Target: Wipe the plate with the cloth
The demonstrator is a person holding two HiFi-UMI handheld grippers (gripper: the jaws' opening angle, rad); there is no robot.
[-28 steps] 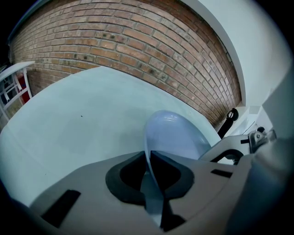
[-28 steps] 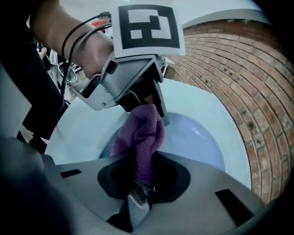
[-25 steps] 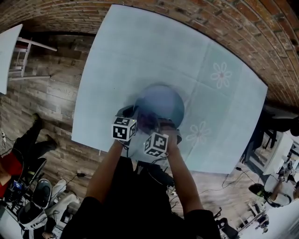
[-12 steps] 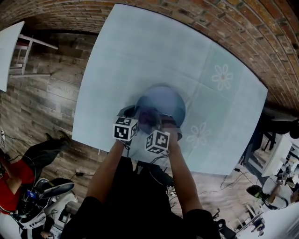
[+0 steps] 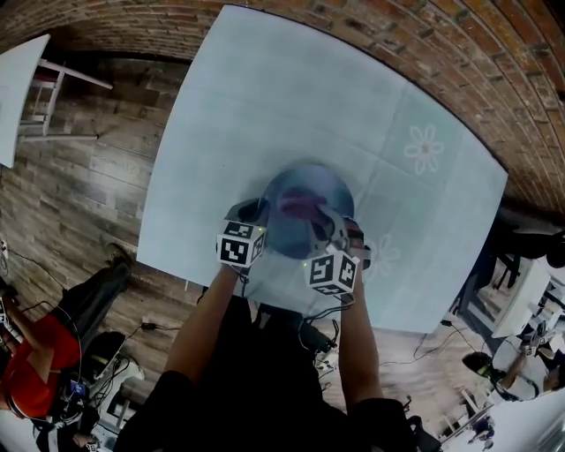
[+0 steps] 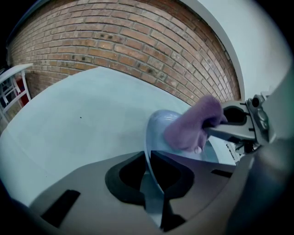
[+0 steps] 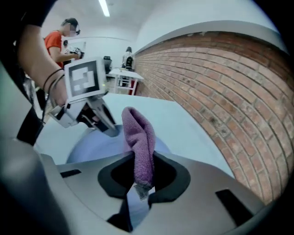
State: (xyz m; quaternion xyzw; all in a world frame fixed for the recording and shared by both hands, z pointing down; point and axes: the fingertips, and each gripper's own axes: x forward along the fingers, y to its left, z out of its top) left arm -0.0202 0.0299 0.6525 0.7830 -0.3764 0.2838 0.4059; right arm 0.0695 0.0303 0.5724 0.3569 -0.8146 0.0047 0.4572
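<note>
- Plate, pale blue, is pinched at its near left rim between the closed fingers of the left gripper. It is held tilted over the near edge of the table. The left gripper view shows its rim running edge-on into the narrow gap between the jaws.
- Right gripper has its jaws closed on the purple cloth. In the right gripper view the folded cloth stands up out of the jaws, with the plate just behind it.
- Only printing in sight: black-and-white square markers on the left gripper's cube and the right gripper's cube. They carry no readable words.
- Since a second ago the right gripper's cube has moved away from the left gripper's cube. The cloth has gone from the plate's near edge to farther up its face. The left gripper has kept its place.
- Table covering is light blue with flower prints toward the right.
- A person in red at the lower left has shifted across the wooden floor.
- Beyond the table rises a brick wall.
</note>
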